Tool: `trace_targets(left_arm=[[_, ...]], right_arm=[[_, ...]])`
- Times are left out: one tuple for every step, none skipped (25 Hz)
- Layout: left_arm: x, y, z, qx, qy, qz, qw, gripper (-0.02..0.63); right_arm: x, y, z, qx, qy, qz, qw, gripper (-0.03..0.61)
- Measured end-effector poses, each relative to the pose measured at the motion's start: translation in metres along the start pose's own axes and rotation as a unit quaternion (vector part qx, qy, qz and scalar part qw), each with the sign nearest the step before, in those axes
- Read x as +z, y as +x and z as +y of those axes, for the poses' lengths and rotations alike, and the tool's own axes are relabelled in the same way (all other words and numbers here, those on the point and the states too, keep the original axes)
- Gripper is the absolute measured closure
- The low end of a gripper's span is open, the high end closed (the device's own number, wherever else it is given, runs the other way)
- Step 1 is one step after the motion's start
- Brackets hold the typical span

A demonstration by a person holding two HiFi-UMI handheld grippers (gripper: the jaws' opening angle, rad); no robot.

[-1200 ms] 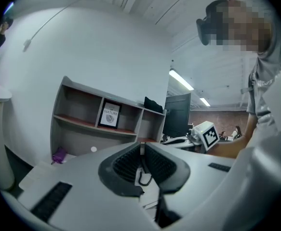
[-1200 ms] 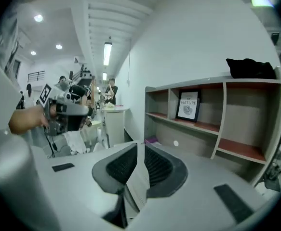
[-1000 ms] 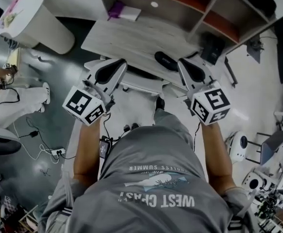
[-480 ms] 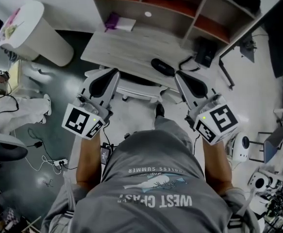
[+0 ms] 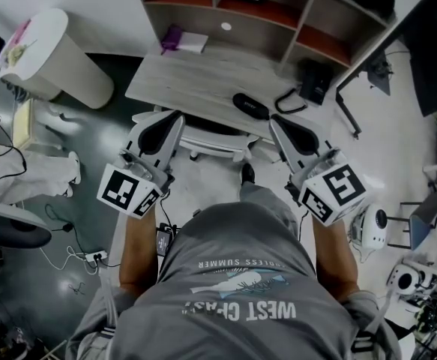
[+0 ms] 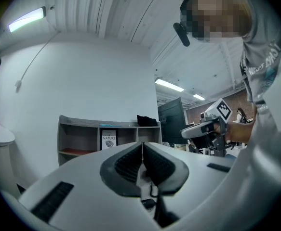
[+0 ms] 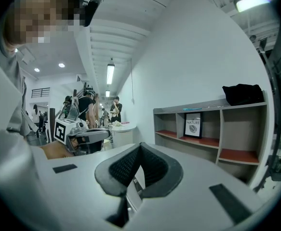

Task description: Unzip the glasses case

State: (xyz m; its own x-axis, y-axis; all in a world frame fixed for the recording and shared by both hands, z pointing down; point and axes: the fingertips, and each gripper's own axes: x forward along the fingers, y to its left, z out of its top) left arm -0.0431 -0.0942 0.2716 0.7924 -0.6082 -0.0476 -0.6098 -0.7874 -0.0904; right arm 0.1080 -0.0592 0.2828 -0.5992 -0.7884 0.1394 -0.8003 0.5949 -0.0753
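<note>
Hovering short of the desk (image 5: 196,81), the left gripper (image 5: 172,120) and the right gripper (image 5: 278,123) both point roughly level, each with its fingers pressed together on nothing. The glasses case (image 5: 250,106), a dark oval, lies on the desk ahead of and below the fingertips, between the two grippers and nearer the right one. Its long axis runs slantwise, with the farther end on the left fingers' side and the nearer end toward the right fingers. Whether its zip stands open or closed is too small to tell.
</note>
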Motion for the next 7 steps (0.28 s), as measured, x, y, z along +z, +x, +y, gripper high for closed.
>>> trace_targets(left_arm=[[-0.0005, 0.0001, 0.0001, 0.0, 0.0, 0.001, 1.0, 0.607], [-0.0011, 0.0002, 0.0004, -0.001, -0.001, 0.001, 1.0, 0.607], [-0.0016, 0.0003, 0.0009, -0.001, -0.001, 0.002, 1.0, 0.607], [-0.002, 0.0004, 0.0015, -0.001, -0.001, 0.002, 1.0, 0.607], [-0.0024, 0.0005, 0.0021, -0.001, -0.002, 0.002, 1.0, 0.607], [-0.0028, 0.0006, 0.0028, -0.001, -0.002, 0.002, 1.0, 0.607], [-0.0033, 0.0006, 0.0034, -0.001, -0.003, 0.002, 1.0, 0.607]], right_arm=[[-0.0007, 0.0, -0.0004, 0.0, 0.001, 0.0, 1.0, 0.571], [-0.0015, 0.0004, -0.0008, -0.001, 0.002, 0.001, 1.0, 0.571], [-0.0022, 0.001, -0.0011, -0.001, 0.003, 0.002, 1.0, 0.571], [-0.0029, 0.0017, -0.0013, -0.001, 0.004, 0.002, 1.0, 0.571], [-0.0036, 0.0025, -0.0015, -0.001, 0.005, 0.003, 1.0, 0.571], [-0.0043, 0.0033, -0.0017, -0.001, 0.005, 0.004, 1.0, 0.571], [-0.005, 0.004, -0.0019, -0.002, 0.006, 0.004, 1.0, 0.571]])
